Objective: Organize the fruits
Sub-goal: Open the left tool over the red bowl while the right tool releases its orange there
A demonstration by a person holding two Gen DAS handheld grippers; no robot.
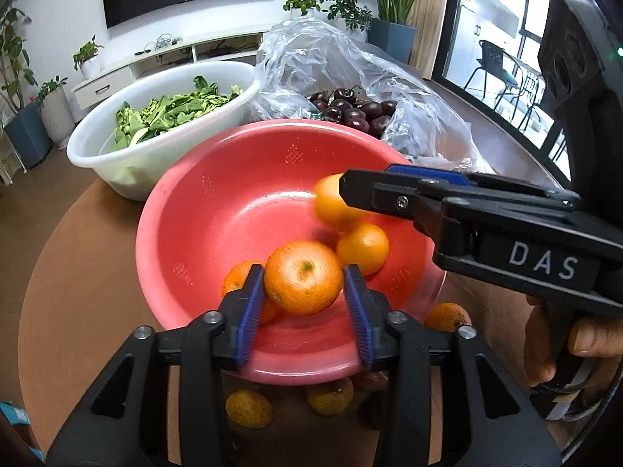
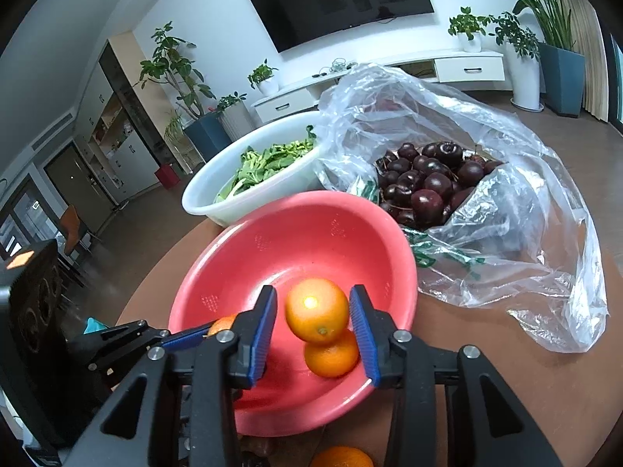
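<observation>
A red bowl (image 1: 183,202) (image 2: 218,272) stands on a round brown table. My left gripper (image 1: 303,272) is over its near rim, with a blurred orange (image 1: 303,282) between the blue pads and a thin gap on each side; the jaws stand open. My right gripper (image 2: 313,295) is also open, and an orange (image 2: 317,309) sits between its pads, clear of the left one. In the bowl lie another orange (image 1: 364,247) (image 2: 331,356) and one half hidden (image 1: 237,276). The left wrist view shows the right gripper (image 1: 350,194) reaching in from the right.
A white basin of greens (image 1: 163,155) (image 2: 218,202) stands behind the bowl, beside a clear plastic bag of dark cherries (image 1: 350,111) (image 2: 428,179). Loose oranges (image 1: 446,317) (image 1: 249,408) (image 2: 342,457) lie on the table (image 1: 78,272) in front. A hand (image 1: 584,338) holds the right gripper.
</observation>
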